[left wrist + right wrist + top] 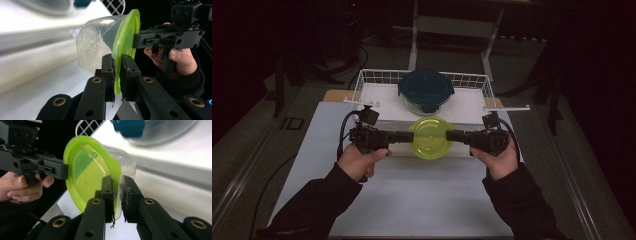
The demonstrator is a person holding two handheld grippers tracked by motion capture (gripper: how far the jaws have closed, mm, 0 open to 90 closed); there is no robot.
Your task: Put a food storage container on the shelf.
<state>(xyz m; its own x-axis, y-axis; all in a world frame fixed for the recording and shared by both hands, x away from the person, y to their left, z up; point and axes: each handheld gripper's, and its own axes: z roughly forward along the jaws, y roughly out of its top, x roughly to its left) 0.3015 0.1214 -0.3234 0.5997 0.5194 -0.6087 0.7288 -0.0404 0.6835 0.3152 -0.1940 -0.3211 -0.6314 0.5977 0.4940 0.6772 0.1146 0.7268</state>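
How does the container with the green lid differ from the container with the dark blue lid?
The green-lid container is held up by its rim between the left gripper and right gripper; the blue-lid container rests in the wire basket. The green lid is plain; the blue has clip tabs. Both are round, with clear bodies.

Looks like a dim lab setup: white-covered bench (412,200), metal stand legs (452,35) behind, cables (272,185) trailing over grey floor (242,145).
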